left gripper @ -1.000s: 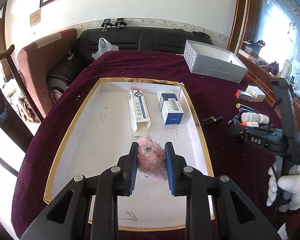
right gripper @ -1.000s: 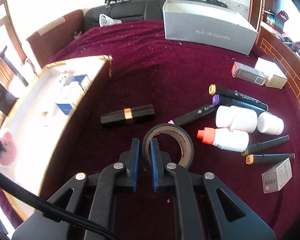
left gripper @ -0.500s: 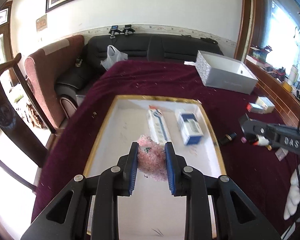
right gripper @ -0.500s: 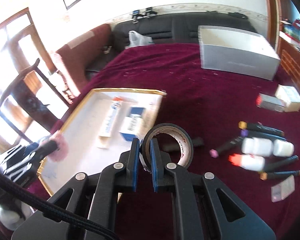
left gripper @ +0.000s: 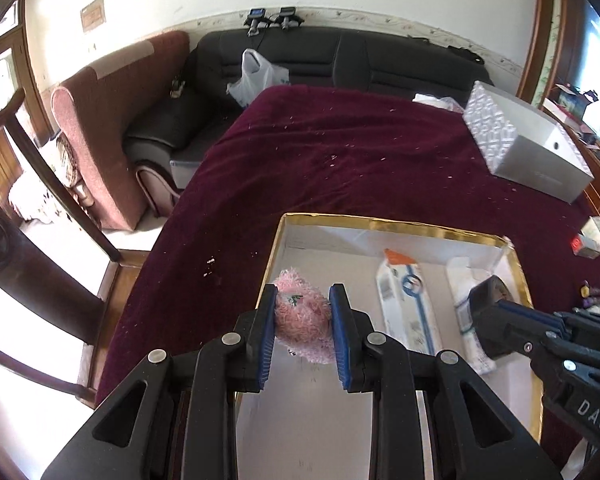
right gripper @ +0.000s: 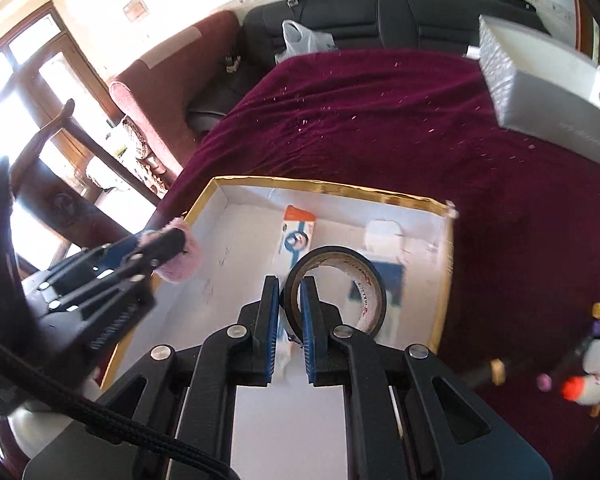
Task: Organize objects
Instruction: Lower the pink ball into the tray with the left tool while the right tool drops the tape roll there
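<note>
Left wrist view: my left gripper (left gripper: 302,330) is pinching the pink fluffy ball (left gripper: 303,322) between its blue pads, held over the left edge of the gold-rimmed white tray (left gripper: 400,225). My worry is that edge: the ball hangs almost above the rim, so letting go here could drop it onto the maroon cloth (left gripper: 320,152) instead of the tray floor. The fluff is soft and could also cling to a pad on release. My other gripper's nose comes in from the right, above the white box (left gripper: 466,312) lying beside the long carton (left gripper: 406,304), so the two tools are near enough to knock together over the tray.

Right wrist view: my right gripper (right gripper: 290,320) is pressed together on the wall of the black tape roll (right gripper: 336,290), which stands on edge above the tray (right gripper: 332,189), over the long carton (right gripper: 296,236) and the blue-and-white box (right gripper: 384,272). Set down upright, the roll would likely run or tip onto those boxes; I judge it needs laying flat on bare floor. The left gripper (right gripper: 172,246) with the pink ball (right gripper: 182,258) sits at the tray's left rim, close by. Markers and bottles (right gripper: 592,384) lie outside to the right.
</note>
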`<action>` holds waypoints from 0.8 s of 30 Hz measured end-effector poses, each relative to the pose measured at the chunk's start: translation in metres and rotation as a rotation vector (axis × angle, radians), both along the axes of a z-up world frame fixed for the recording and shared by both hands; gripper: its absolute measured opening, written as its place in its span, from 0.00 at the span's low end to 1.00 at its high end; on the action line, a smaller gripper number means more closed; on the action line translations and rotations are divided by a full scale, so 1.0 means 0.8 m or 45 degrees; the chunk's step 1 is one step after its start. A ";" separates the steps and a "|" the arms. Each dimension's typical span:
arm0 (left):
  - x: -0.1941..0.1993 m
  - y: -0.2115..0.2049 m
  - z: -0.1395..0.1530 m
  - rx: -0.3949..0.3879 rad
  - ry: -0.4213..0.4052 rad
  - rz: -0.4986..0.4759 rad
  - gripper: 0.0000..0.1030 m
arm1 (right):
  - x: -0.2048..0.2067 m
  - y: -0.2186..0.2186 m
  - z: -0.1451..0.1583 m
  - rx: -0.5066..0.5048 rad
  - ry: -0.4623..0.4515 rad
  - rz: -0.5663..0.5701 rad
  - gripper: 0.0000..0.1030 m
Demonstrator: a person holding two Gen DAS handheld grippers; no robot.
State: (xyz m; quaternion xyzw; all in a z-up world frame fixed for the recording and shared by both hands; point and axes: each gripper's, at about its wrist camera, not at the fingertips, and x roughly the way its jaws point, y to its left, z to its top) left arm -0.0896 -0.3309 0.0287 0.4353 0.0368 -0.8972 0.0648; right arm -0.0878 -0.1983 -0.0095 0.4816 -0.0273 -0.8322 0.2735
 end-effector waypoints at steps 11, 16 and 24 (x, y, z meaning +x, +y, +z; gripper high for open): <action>-0.035 -0.015 -0.031 0.114 -0.043 0.005 0.21 | -0.041 -0.038 -0.013 0.039 0.012 0.004 0.08; -0.042 -0.020 -0.032 0.182 -0.047 0.006 0.23 | -0.046 -0.041 -0.014 0.047 0.023 0.007 0.08; -0.022 -0.046 -0.009 0.427 -0.017 0.023 0.51 | -0.050 -0.029 -0.012 -0.043 -0.022 0.003 0.17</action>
